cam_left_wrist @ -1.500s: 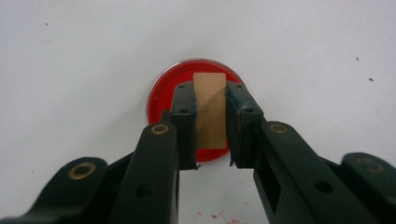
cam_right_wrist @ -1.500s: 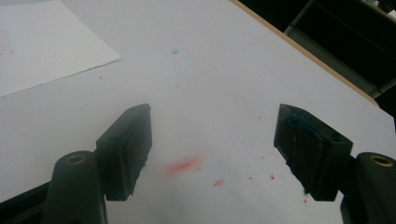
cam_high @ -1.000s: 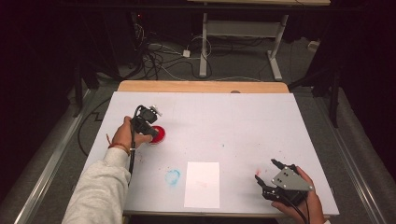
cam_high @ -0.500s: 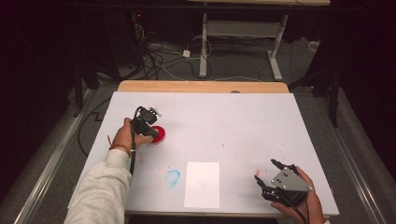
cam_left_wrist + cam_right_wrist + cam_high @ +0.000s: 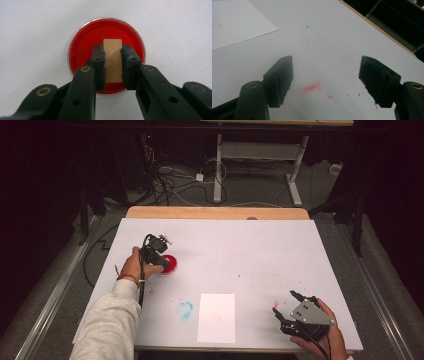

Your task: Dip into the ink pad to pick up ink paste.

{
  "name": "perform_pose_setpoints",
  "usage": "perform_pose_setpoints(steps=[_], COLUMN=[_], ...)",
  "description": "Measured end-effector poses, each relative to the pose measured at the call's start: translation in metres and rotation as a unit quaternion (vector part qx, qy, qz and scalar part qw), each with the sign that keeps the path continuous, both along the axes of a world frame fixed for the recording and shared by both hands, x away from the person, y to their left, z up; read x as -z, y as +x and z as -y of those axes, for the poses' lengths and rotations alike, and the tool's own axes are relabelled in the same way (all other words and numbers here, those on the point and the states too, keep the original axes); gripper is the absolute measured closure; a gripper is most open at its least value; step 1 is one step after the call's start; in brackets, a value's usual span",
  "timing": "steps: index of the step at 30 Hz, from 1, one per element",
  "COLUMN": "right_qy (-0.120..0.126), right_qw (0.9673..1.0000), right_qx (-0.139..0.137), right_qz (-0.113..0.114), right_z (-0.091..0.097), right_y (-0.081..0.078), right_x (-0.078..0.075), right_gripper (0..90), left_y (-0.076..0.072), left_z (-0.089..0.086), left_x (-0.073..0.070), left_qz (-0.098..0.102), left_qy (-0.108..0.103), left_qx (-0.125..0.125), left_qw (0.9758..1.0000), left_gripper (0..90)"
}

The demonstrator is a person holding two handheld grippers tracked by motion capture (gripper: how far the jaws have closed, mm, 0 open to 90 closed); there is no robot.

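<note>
Red dish (image 5: pixel 106 56) sits unmoved under your left tongs (image 5: pixel 113 65), clamped on the wooden block (image 5: pixel 113 60) as before, so nothing has advanced; your right tongs (image 5: pixel 325 82) hover wide, empty, near the worktop (image 5: pixel 250 245) edge.

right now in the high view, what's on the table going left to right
left gripper shut on a wooden block over the red dish → blue smudge → white sheet of paper → right gripper, jaws open
</note>
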State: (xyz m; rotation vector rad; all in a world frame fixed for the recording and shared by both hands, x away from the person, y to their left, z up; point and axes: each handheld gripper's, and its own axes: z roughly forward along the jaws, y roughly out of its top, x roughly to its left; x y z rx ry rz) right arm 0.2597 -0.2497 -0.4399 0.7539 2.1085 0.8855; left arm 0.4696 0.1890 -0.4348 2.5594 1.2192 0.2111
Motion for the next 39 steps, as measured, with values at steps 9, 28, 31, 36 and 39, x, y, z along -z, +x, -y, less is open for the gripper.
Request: perform_pose_setpoints(steps=[9,28,31,36,39], right_qy=[-0.001,-0.001,-0.001,-0.001,-0.003], right_qw=[1.0000,1.0000,1.0000,1.0000,1.0000], right_qx=[0.000,0.002,0.001,0.002,0.002], right_qz=[-0.001,0.002,0.003,0.003,0.004], right_z=[0.000,0.000,-0.001,-0.001,-0.001], right_y=[0.000,0.000,0.000,0.000,0.000], right_x=[0.000,0.000,0.000,0.000,0.000], right_gripper=[28.2,28.1,28.2,28.1,28.1], left_y=[0.001,-0.029,-0.036,-0.048,-0.055], left_z=[0.006,-0.014,-0.017,-0.016,-0.013], left_x=[-0.003,-0.037,-0.038,-0.035,-0.031], left_qz=[-0.001,0.075,0.087,0.109,0.115], left_qy=[0.022,-0.052,-0.066,-0.081,-0.084], left_qx=[0.005,0.007,0.012,0.018,0.028], left_qw=[0.9997,0.9958,0.9939,0.9906,0.9894], left_gripper=[73.7,73.7,73.6,73.6,73.6])
